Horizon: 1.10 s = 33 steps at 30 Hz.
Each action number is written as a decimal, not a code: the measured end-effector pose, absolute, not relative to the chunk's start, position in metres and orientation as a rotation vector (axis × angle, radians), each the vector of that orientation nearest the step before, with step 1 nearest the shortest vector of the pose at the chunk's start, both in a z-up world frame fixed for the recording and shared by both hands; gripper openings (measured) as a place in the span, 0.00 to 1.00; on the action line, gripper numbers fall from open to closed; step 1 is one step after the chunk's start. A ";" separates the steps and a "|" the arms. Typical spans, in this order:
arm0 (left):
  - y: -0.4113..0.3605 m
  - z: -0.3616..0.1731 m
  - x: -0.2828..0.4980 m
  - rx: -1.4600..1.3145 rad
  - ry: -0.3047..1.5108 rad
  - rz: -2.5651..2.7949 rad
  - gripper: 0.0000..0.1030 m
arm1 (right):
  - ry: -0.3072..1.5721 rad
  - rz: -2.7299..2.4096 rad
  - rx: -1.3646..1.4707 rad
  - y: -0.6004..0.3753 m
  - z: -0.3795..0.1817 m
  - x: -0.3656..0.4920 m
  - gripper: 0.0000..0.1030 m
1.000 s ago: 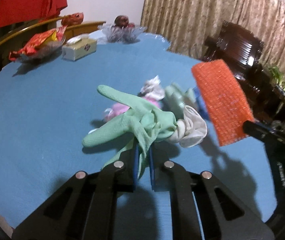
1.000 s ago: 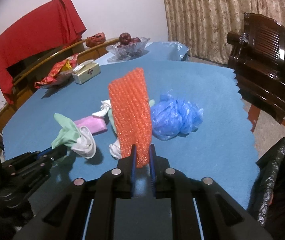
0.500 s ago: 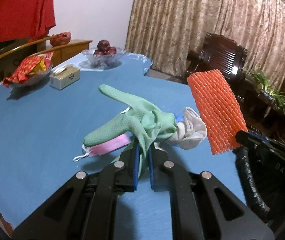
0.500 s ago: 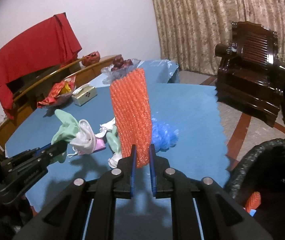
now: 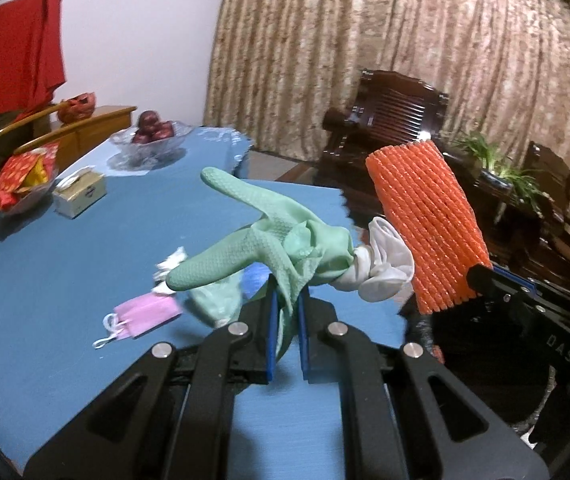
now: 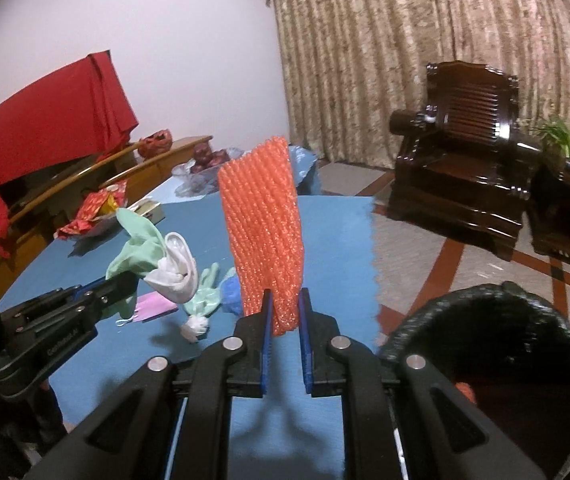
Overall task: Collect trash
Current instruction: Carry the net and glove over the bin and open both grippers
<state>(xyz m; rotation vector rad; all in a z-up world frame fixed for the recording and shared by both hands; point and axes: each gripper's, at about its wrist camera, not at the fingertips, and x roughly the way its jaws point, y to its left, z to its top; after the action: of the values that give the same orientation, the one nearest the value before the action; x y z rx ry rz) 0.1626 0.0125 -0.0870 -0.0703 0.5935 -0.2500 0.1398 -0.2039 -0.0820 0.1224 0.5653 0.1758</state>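
An orange foam fruit net stands upright, its lower end clamped in my right gripper, raised above the blue table edge beside a black-lined trash bin. My left gripper pinches a crumpled green rubber glove with a white inner cuff, held above the table. Below lie a pink face mask, another green glove and a blue plastic bag.

Your left gripper: matte black body, two slotted arms per side, four round silver screws, blue pads on the finger faces. Your right gripper: same black build, four silver screws, blue pads. White lettering is printed on each gripper's side; it is only partly legible.
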 end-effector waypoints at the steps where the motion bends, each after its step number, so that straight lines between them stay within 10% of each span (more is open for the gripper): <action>1: 0.006 -0.085 0.162 -0.067 0.592 -0.265 0.08 | 0.563 0.164 0.124 -0.209 -0.081 0.137 0.12; 33: -0.189 -0.122 0.141 0.137 0.627 -0.624 0.08 | 0.587 -0.246 0.219 -0.379 -0.105 0.053 0.12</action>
<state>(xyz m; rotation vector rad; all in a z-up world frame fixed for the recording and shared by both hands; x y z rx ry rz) 0.1408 -0.1895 -0.1219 0.1371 0.6266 -0.6242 0.0534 -0.3788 -0.1047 0.2189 0.5872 -0.2459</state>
